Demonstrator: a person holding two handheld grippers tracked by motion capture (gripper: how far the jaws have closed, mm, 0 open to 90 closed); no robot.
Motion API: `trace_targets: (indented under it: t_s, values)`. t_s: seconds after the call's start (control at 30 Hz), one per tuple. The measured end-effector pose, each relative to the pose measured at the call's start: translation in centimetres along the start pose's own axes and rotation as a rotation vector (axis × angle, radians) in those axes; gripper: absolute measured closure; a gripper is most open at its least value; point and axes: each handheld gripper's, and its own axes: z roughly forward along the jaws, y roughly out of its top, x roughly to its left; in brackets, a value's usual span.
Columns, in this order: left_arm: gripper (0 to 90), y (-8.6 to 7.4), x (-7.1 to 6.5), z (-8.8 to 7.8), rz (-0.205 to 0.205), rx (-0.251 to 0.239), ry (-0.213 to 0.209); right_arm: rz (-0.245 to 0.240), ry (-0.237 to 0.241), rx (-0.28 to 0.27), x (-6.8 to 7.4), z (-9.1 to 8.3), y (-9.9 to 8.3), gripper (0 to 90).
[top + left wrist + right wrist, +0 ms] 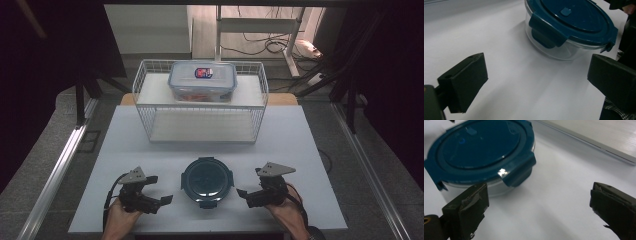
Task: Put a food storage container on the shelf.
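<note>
Round clear glass container (207, 183) sits at the front centre of the bench (300, 150), between the two tongs and near both. Dark blue plastic lid, glossy, with raised concentric rings and a small square tab near the middle; four flip clasps around the rim. In the left gripper view the container (564, 30) shows thick see-through walls and one clasp folded down over the side. In the right gripper view the container (481, 152) has a clasp nearest the camera that sticks out and catches a glare spot.

Left tongs (162, 201) are held in a hand at the front left, jaws spread wide, nothing between them; the blocky matte black jaws frame bare bench in the left gripper view (536, 82). Right tongs (243, 194) are held at the front right, jaws also wide apart and empty; worn, scuffed black pads show in the right gripper view (539, 205). Neither set touches the container. Grey three-cornered plates sit on top of both.

Bench surface is smooth, matte white, rectangular.

Behind the container stands a white wire basket (145, 100), a boxy open grid. In it sits a rectangular clear plastic box (202, 85) with rounded corners, a clip lid and a red-and-blue label; something orange shows inside, too small to tell.
</note>
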Motion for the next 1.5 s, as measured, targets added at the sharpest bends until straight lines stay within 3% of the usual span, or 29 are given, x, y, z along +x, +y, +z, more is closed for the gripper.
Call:
trace_targets:
  t_s: [0.5,0.9,1.17,1.27,1.4,1.5]
  values:
    - [2.4,1.7,-0.6,1.1,0.011,0.03,-0.01,0.007,0.041,0.029,1.0,1.4,1.8,1.5]
    - [5.5,4.2,-0.4,2.8,-0.018,0.025,-0.075,0.08,0.169,0.081,0.9,2.4,3.0,0.9]
    - [8.3,6.1,0.1,3.9,-0.025,0.031,-0.085,0.076,0.155,0.108,0.6,3.7,5.2,7.9]
    - [10.1,5.8,0.5,4.2,-0.043,0.039,-0.101,0.09,0.16,0.112,0.2,4.1,5.4,11.6]
    - [12.2,4.8,0.9,5.3,-0.086,0.091,-0.141,0.123,0.178,0.145,-0.4,4.6,4.7,17.5]
    - [16.5,4.4,1.2,5.5,-0.151,0.121,-0.208,0.179,0.249,0.164,-1.0,4.8,4.0,21.7]
